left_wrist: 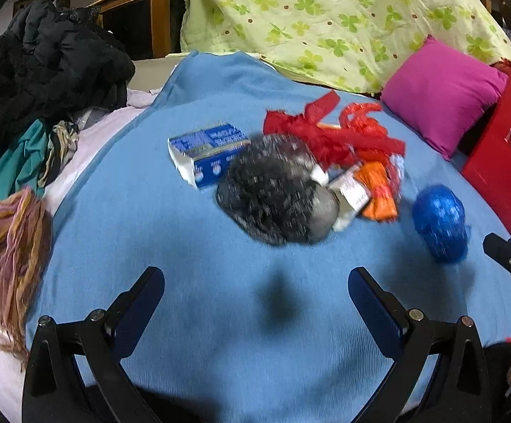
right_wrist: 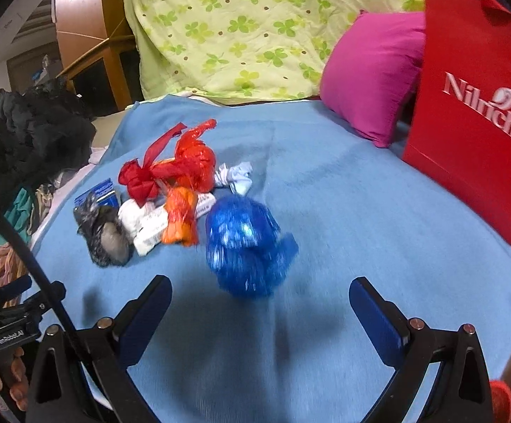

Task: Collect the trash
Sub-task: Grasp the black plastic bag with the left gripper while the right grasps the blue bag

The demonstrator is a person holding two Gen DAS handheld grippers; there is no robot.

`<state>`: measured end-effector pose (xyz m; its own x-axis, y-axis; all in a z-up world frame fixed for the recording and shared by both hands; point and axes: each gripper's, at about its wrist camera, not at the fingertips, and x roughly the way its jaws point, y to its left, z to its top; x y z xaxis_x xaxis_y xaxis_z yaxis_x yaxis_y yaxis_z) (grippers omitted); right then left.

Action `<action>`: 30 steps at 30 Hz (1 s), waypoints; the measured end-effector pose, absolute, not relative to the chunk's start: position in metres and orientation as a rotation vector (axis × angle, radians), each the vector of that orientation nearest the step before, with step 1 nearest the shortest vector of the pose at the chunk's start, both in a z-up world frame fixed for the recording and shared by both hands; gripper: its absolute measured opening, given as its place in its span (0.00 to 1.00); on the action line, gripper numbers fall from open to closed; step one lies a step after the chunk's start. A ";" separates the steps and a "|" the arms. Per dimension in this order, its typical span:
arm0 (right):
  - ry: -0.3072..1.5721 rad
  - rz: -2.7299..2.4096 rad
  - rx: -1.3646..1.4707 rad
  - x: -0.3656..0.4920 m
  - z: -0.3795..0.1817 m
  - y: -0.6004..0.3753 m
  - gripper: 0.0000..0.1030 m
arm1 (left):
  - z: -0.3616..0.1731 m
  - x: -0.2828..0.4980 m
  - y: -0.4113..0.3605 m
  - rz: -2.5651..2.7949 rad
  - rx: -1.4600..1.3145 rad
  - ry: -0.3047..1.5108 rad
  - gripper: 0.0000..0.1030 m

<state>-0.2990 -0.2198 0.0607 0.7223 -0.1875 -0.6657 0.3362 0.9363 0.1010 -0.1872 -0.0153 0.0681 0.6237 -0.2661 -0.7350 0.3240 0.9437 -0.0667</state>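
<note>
Trash lies on a blue blanket (left_wrist: 149,229): a blue carton (left_wrist: 207,153), a crumpled black bag (left_wrist: 276,190), red plastic bags (left_wrist: 329,130), an orange wrapper (left_wrist: 376,190) and a crumpled blue bag (left_wrist: 440,222). My left gripper (left_wrist: 255,292) is open and empty, a short way in front of the black bag. In the right wrist view my right gripper (right_wrist: 260,303) is open and empty, with the blue bag (right_wrist: 246,246) just ahead of its fingertips. The black bag (right_wrist: 105,234), red bags (right_wrist: 181,162) and orange wrapper (right_wrist: 181,220) lie further left.
A red paper bag (right_wrist: 477,112) stands at the right edge, next to a magenta pillow (right_wrist: 371,74). A green floral quilt (right_wrist: 248,28) is piled behind. Dark clothes (left_wrist: 44,67) and scarves (left_wrist: 12,246) lie at the left. A hand (right_wrist: 5,380) holds the left gripper's body.
</note>
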 end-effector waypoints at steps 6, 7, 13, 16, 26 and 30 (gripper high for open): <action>0.724 -0.283 0.218 -0.257 0.055 -0.234 0.95 | 0.074 -0.150 -0.032 -0.330 0.014 0.839 1.00; 0.729 -0.280 0.218 -0.251 0.053 -0.235 0.94 | 0.074 -0.145 -0.037 -0.329 0.008 0.835 1.00; 0.793 -0.241 0.229 -0.223 0.026 -0.240 0.69 | 0.050 -0.115 -0.058 -0.274 0.006 0.884 1.00; 0.793 -0.200 0.248 -0.223 0.017 -0.239 0.63 | 0.031 -0.100 -0.058 -0.272 -0.016 0.954 1.00; 0.776 -0.189 0.242 -0.239 0.022 -0.231 0.58 | 0.026 -0.103 -0.035 -0.312 -0.039 0.974 0.35; 0.755 -0.188 0.243 -0.255 0.032 -0.227 0.58 | 0.036 -0.118 -0.027 -0.327 -0.041 0.940 0.33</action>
<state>-0.2548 -0.2270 0.0322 0.7136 -0.0810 -0.6958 0.2547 0.9553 0.1500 -0.1183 -0.0266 0.0356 0.5442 -0.2932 -0.7860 0.2573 0.9501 -0.1762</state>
